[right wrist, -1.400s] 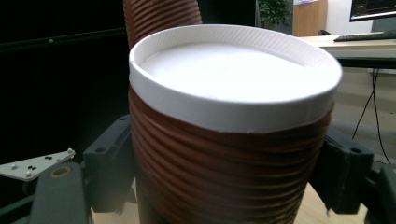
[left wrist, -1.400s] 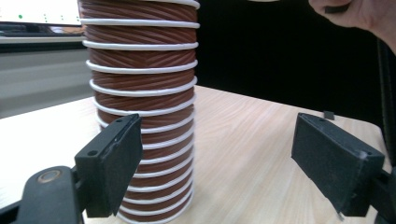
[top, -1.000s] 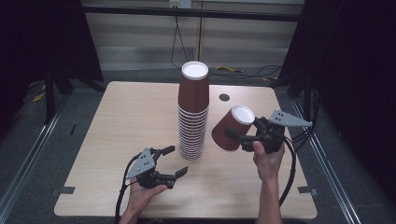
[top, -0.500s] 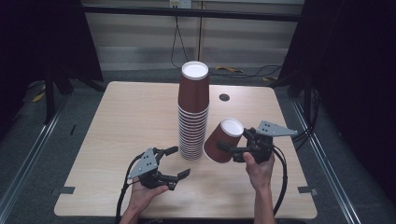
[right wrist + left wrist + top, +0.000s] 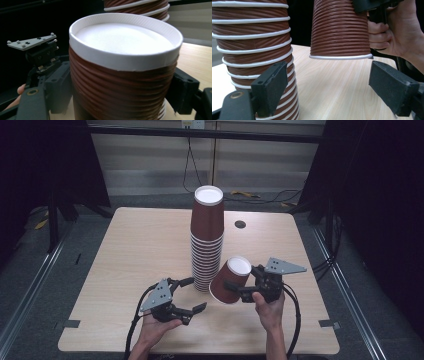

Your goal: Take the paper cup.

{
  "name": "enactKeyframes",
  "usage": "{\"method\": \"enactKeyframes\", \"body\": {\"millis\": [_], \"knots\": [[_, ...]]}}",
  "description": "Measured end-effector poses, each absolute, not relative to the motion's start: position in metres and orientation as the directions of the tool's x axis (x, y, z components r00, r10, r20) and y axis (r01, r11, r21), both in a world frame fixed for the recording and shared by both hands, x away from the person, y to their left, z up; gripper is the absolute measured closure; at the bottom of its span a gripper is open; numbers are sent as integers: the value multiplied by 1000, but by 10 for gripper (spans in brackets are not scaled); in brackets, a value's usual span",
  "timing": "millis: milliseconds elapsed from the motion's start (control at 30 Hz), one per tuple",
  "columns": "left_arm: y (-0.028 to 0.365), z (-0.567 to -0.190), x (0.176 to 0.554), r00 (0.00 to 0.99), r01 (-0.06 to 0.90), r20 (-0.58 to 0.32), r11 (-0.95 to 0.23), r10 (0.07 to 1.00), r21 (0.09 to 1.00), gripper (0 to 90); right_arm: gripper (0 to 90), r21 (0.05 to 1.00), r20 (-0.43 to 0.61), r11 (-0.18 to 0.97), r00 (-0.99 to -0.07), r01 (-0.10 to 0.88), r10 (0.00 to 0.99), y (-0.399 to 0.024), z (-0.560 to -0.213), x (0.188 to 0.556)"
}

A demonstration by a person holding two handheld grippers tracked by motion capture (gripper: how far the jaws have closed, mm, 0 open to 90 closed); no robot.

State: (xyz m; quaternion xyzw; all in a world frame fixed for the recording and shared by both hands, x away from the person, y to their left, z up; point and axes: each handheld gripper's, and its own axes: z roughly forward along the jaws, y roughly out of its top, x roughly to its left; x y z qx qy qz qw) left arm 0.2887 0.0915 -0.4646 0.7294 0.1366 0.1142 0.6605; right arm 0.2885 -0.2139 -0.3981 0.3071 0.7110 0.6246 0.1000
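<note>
A cup (image 5: 230,280) is held upside down, clamped across its wall by the right claw (image 5: 239,292). It is tilted, with its white base turned up and toward the stack (image 5: 207,245). In the left gripper view its rim (image 5: 340,57) is seen hanging clear of the table (image 5: 135,245), just beside the stack's lower cups and not touching them. The left claw (image 5: 194,295) rests near the stack's foot with its jaws spread and nothing between them.

The step is judged to be setting this cup mouth-down on the table. The cup should first be levelled, so that the whole rim lands at once and not on one edge. A gap to the stack should be kept, since a tall column like that could be toppled by a nudge. The grip should be kept light until the rim is seated, as a thin paper wall is easily dented.

The cups are made of brown paper, ribbed with fine slanting ridges, and tapered from a rolled white rim to a narrower recessed white base. The ridges should give the black pads good purchase. The tabletop is pale wood grain, smooth and flat.
</note>
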Motion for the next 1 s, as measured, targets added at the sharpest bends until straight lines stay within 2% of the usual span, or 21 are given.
{"method": "enactKeyframes", "body": {"millis": [400,767,1000], "knots": [[88,-469,289,937,52,-8,-118,349,992,154,204,945,264,28,-811,326,523,-206,-413,286],[80,-473,291,953,70,-33,-110,303,991,147,206,942,277,27,-820,335,501,-200,-424,287],[76,-474,291,953,75,-41,-104,300,992,74,207,940,278,38,-828,338,486,-191,-429,287]]}}
